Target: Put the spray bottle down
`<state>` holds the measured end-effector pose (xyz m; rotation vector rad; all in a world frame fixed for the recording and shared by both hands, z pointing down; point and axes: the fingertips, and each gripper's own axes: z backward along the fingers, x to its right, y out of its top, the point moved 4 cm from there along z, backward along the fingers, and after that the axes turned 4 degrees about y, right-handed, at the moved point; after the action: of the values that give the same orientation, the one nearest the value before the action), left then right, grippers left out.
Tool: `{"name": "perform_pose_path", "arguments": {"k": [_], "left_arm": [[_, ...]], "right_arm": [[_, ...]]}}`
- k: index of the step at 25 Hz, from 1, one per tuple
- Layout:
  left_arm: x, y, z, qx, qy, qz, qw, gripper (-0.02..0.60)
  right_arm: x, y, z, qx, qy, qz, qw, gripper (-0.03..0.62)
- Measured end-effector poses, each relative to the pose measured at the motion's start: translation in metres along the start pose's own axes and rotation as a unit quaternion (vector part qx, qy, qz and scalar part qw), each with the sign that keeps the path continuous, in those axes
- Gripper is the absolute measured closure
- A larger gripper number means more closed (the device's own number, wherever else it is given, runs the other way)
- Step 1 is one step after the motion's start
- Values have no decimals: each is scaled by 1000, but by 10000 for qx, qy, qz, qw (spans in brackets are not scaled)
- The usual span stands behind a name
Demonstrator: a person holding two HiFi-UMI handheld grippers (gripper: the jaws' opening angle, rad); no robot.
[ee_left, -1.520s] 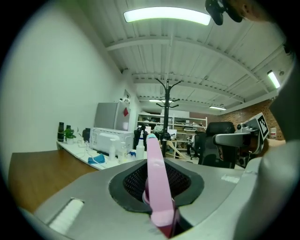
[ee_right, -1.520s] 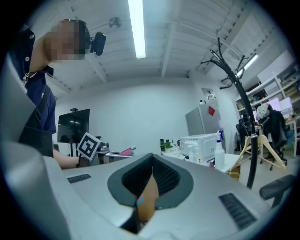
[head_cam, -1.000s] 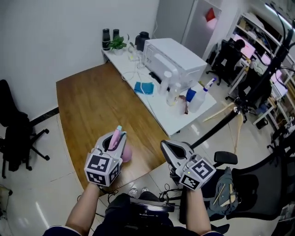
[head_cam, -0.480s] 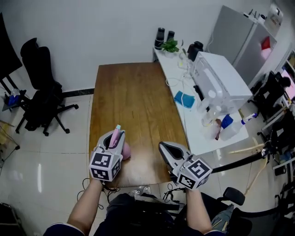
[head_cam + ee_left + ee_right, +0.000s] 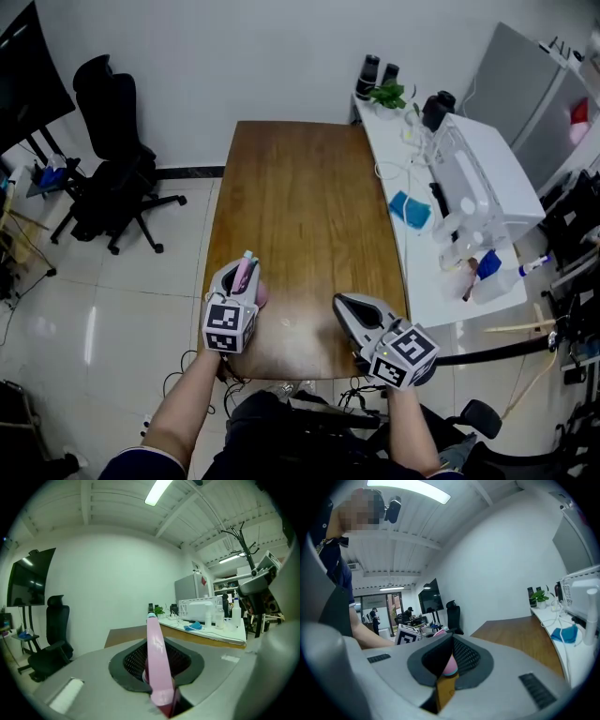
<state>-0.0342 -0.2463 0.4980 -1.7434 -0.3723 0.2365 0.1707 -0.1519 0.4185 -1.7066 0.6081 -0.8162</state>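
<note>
A pink spray bottle (image 5: pixel 260 296) with a pale blue-tipped nozzle sits between the jaws of my left gripper (image 5: pixel 243 271), which is shut on it. In the left gripper view the bottle's pink head (image 5: pixel 156 660) stands upright between the dark pads. The bottle hangs over the near left corner of the brown wooden table (image 5: pixel 300 197). My right gripper (image 5: pixel 344 304) is over the table's near right edge, its tips together and nothing held. Through its slit in the right gripper view I see the pink bottle (image 5: pixel 449 665) and the left gripper's marker cube (image 5: pixel 408 634).
A white side table (image 5: pixel 422 253) runs along the right with a white appliance (image 5: pixel 487 173), clear bottles (image 5: pixel 456 253), a blue cloth (image 5: pixel 410 208) and a plant (image 5: pixel 386 94). A black office chair (image 5: pixel 117 141) stands on the tiled floor at left.
The head view has swung so the wooden table now lies straight ahead. Both grippers have moved with it to the table's near edge. The left gripper still grips the pink bottle.
</note>
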Motion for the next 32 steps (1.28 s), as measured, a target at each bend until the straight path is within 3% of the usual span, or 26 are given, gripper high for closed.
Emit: {"name": "perform_pose_path", "arguments": {"k": [9, 21, 27, 32], "left_arm": [[-18, -16, -16, 163, 356, 35, 9992, 497], [-7, -17, -24, 251, 333, -126, 9991, 491], [-6, -17, -20, 257, 153, -4, 9996, 414], [-1, -18, -13, 202, -104, 6, 9997, 307]], "right_arm": [[2, -7, -3, -247, -78, -20, 9997, 594], [7, -8, -2, -168, -181, -70, 9997, 594], [6, -5, -5, -113, -150, -59, 9998, 594], [4, -4, -10, -71, -85, -60, 9999, 594]]}}
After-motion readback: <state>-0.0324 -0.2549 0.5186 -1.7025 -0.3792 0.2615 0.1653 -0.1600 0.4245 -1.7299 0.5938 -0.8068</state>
